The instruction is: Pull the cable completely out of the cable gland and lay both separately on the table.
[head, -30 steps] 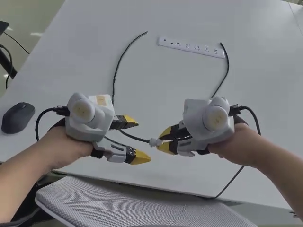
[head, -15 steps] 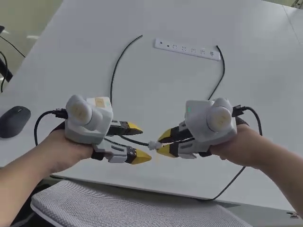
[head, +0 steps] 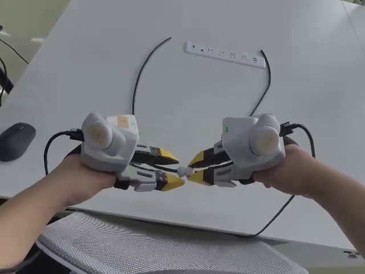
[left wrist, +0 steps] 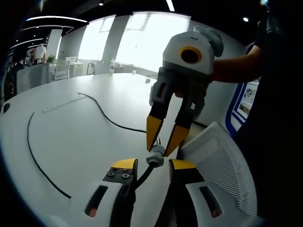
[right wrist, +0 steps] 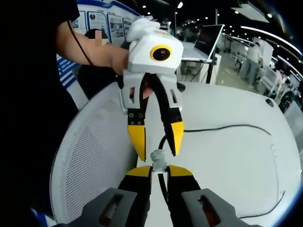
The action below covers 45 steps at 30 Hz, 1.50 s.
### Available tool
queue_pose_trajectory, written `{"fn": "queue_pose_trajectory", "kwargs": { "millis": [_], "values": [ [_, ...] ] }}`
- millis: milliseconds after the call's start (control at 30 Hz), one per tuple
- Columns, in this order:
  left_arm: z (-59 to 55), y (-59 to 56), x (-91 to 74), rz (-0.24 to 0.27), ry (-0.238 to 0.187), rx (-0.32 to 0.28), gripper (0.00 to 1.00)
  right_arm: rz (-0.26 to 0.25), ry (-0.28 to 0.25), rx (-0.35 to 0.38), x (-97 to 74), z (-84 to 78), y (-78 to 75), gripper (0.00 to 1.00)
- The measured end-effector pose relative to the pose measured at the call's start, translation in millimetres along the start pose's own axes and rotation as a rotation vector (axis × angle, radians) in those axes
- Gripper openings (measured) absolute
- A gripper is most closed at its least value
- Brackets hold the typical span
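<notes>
Above the near edge of the tabletop, the left gripper has closed in, its fingers narrowed but not yet clamped around the black cable just beside the white cable gland, which the right gripper pinches between narrow fingers. The cable remains threaded through the gland; the pull appears ready to begin.

The cable disappears behind the left gripper partway along, the cable gland is too small to make out in detail, and the mouse runs off the head view's left edge.
</notes>
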State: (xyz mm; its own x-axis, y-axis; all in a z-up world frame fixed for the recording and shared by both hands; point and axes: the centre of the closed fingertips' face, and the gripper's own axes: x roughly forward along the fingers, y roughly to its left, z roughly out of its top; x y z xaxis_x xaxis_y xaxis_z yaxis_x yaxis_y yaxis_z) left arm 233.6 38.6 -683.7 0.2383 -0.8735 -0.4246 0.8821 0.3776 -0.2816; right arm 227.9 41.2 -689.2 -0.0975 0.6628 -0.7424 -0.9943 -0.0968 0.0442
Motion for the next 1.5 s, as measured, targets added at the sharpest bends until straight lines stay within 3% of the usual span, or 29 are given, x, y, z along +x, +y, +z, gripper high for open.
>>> {"fn": "queue_pose_trajectory", "kwargs": {
  "millis": [367, 833, 1000, 1233, 1467, 1500],
  "values": [
    [-2.4, -4.4, 3.4, -0.033, 0.014, 0.033, 0.16, 0.016, 0.01, -0.039, 0.3, -3.9, 2.1, 0.07],
    [-1.2, -8.2, 4.1, -0.034, 0.01, 0.111, 0.16, 0.024, 0.005, -0.085, -0.5, -4.7, 3.6, 0.07],
    [0.5, -10.8, 3.7, -0.025, 0.022, 0.114, 0.15, 0.018, 0.007, -0.098, -0.3, -4.9, 3.4, 0.07],
    [3.2, -13.1, 4.0, -0.023, 0.026, 0.128, 0.15, 0.017, -0.013, -0.054, -2.0, -5.6, 2.6, 0.08],
    [9.4, -12.1, 3.4, -0.03, 0.011, 0.102, 0.15, 0.035, -0.087, 0.084, -8.4, -1.6, -2.1, 0.11],
    [10.2, -11.9, 3.5, -0.033, 0.011, 0.098, 0.15, 0.061, -0.1, 0.129, -9.7, -1.9, 0.8, 0.11]
  ]
}}
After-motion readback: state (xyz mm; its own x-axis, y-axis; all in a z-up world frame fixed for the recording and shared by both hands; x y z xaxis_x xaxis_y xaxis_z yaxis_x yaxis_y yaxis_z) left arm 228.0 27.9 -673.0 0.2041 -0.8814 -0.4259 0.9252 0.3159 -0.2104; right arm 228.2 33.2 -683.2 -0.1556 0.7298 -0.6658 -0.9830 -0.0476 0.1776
